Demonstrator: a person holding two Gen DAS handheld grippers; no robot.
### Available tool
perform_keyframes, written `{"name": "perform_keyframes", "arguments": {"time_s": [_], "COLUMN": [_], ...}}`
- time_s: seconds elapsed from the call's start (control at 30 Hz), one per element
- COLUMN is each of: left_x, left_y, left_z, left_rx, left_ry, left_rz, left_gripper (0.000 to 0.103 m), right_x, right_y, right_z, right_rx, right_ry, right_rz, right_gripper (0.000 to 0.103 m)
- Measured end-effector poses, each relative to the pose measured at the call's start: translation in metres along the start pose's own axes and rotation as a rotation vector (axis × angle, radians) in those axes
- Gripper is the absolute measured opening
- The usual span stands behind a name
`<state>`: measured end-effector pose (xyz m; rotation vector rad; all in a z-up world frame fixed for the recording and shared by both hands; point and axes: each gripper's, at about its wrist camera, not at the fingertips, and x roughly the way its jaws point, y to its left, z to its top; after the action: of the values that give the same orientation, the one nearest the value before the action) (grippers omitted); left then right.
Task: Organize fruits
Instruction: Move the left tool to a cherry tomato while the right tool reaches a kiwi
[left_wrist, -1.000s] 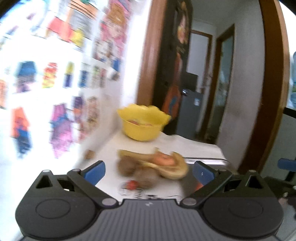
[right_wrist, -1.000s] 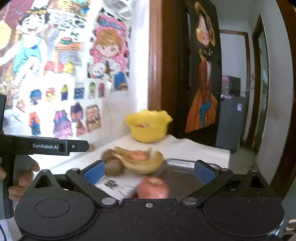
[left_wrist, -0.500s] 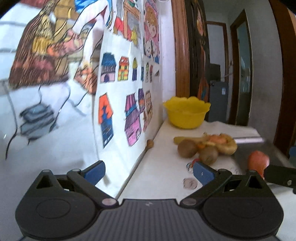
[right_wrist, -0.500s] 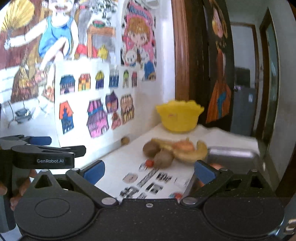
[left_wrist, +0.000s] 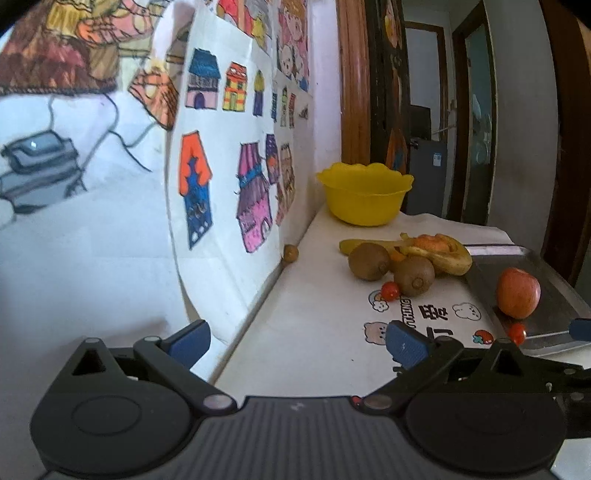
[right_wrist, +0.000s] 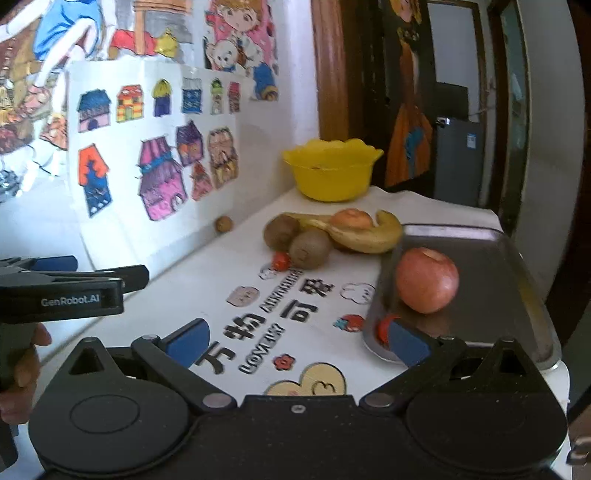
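Observation:
A red apple lies on a steel tray at the right of a white table; it also shows in the left wrist view as the apple on the tray. Two kiwis, bananas with an orange fruit on them, and a cherry tomato lie mid-table. A yellow bowl stands at the back. My left gripper and right gripper both hang open and empty, short of the fruit.
A wall covered with coloured drawings runs along the table's left edge. A small brown nut rests against it. Another small tomato sits at the tray's near edge. A doorway opens behind the bowl. A hand holds the left gripper's body.
Both grippers have pulled back from the fruit pile and swung toward the wall. The apple now rests on the tray, farther from the right gripper.

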<state>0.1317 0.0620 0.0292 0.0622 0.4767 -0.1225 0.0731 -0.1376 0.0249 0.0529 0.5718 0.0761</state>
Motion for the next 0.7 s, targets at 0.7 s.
{"name": "perform_keyframes", "arguments": {"time_s": [0.7], "left_x": [0.033], "left_y": [-0.038], "left_z": [0.032], "left_rx": [0.088], "left_ry": [0.014], "left_rz": [-0.036], "left_gripper": [0.103], "right_x": [0.005], "right_y": [-0.055], "right_z": [0.074], "right_rx": [0.009], "right_ry": [-0.087], "right_rz": [0.123], "right_gripper": [0.102]}}
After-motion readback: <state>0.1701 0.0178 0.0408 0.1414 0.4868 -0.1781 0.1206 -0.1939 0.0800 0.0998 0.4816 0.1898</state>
